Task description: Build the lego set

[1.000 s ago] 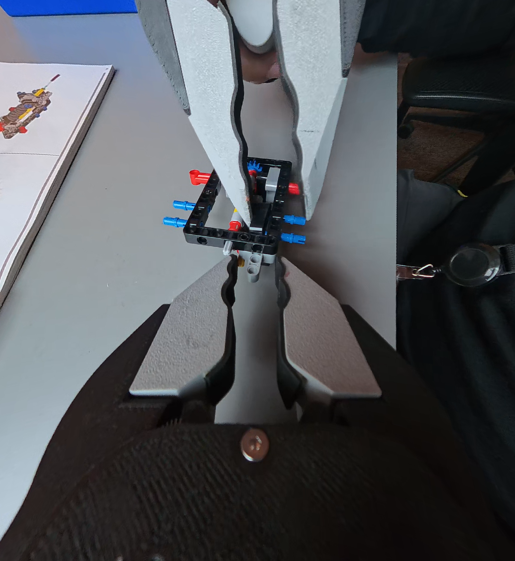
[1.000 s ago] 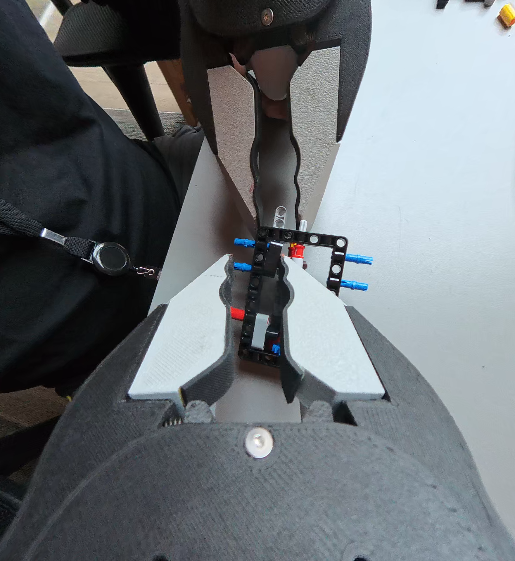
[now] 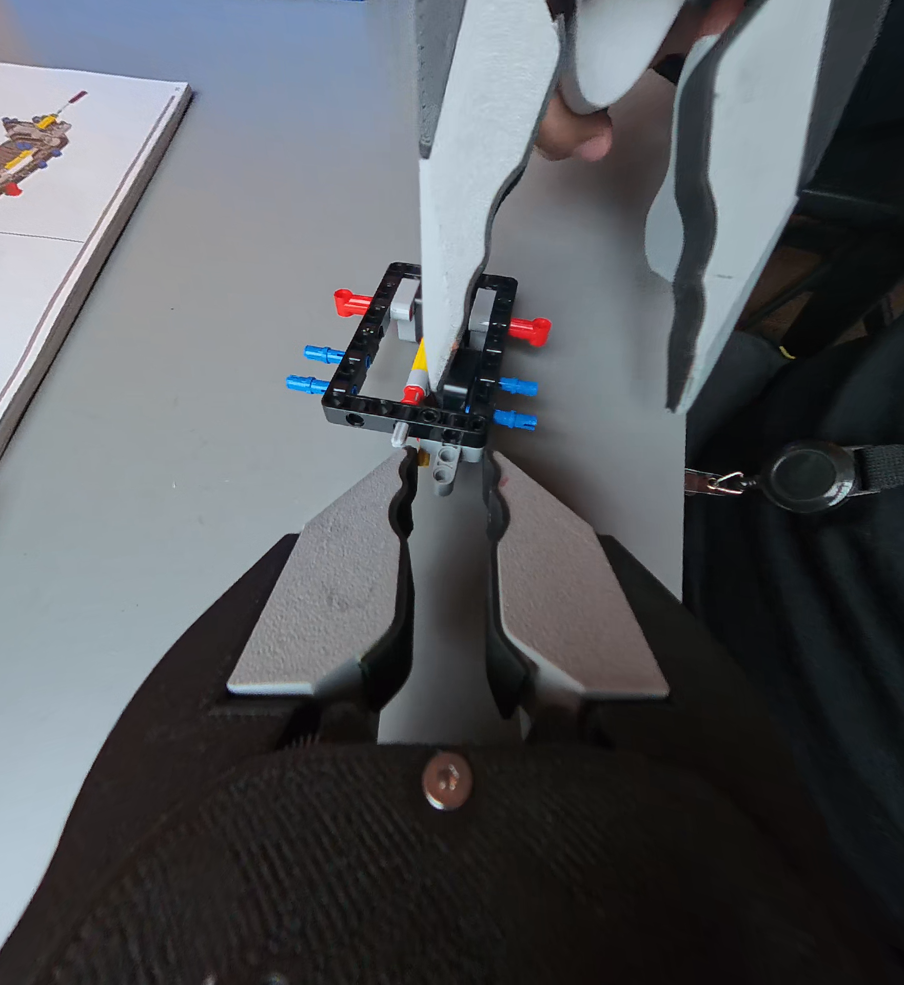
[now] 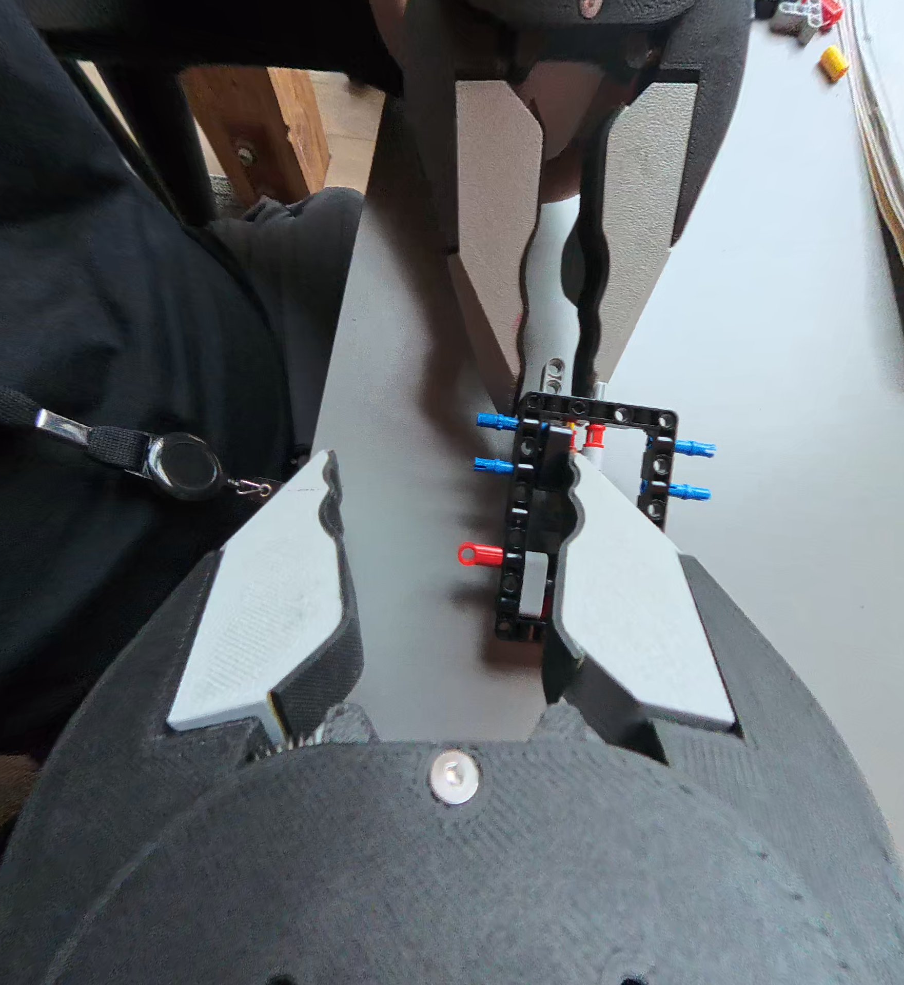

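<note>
A black rectangular lego frame (image 3: 412, 416) with blue and red pins sticking out of its sides sits near the grey table's (image 3: 172, 506) edge. It also shows in the right wrist view (image 4: 599, 413). My left gripper (image 3: 450, 458) closes on the grey beam (image 3: 445, 471) and the small pieces at the frame's near end. It shows from the far side in the right wrist view (image 4: 551, 378). My right gripper (image 4: 455, 469) is wide open. One of its fingers (image 4: 615, 575) lies over the frame's inside, and the other stands clear beside it.
An open instruction booklet (image 3: 66, 213) lies at the left, and its edge shows in the right wrist view (image 4: 897, 160). Loose pieces, one of them yellow (image 4: 833, 64), lie far off. The table edge (image 3: 682, 479) runs beside a person's dark clothes and a badge reel (image 3: 801, 474). The badge reel (image 3: 801, 474) sits 8 cm or so from the ends of my right fingers. It is also in sight in the right wrist view (image 4: 191, 468).
My right gripper has opened wide and let go of the frame's side. My left gripper keeps its hold on the frame's end, and the frame has barely moved.
</note>
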`<state>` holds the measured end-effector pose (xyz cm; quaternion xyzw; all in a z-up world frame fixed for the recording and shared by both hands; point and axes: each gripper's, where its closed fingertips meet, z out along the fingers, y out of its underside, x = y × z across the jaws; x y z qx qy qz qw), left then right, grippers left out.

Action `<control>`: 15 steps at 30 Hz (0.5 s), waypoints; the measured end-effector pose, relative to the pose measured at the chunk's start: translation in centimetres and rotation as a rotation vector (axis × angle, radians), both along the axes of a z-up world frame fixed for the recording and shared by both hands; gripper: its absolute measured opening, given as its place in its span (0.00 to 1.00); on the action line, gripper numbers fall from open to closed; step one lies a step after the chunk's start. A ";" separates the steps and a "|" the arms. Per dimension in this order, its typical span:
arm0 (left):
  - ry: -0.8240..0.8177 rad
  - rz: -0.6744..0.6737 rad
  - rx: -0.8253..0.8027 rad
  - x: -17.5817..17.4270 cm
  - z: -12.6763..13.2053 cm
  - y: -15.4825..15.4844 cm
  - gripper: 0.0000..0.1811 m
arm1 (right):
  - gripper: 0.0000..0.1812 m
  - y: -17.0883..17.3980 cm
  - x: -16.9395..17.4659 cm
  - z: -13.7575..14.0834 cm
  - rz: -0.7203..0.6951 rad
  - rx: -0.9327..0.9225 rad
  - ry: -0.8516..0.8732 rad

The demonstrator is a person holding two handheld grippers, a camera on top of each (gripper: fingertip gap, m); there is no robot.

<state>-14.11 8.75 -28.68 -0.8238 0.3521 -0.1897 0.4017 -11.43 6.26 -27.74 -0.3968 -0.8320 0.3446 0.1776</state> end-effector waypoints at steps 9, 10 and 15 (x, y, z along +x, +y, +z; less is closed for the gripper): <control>0.027 -0.006 -0.012 0.1 -0.4 -0.2 0.12 | 0.43 -0.6 -0.2 -0.3 -0.002 0.005 0.014; 0.035 -0.011 -0.019 0.1 -0.6 -0.3 0.12 | 0.41 -0.6 -0.2 -0.4 -0.005 0.010 0.023; 0.035 -0.011 -0.019 0.1 -0.6 -0.3 0.12 | 0.44 -0.8 -0.3 -0.3 -0.012 -0.024 0.058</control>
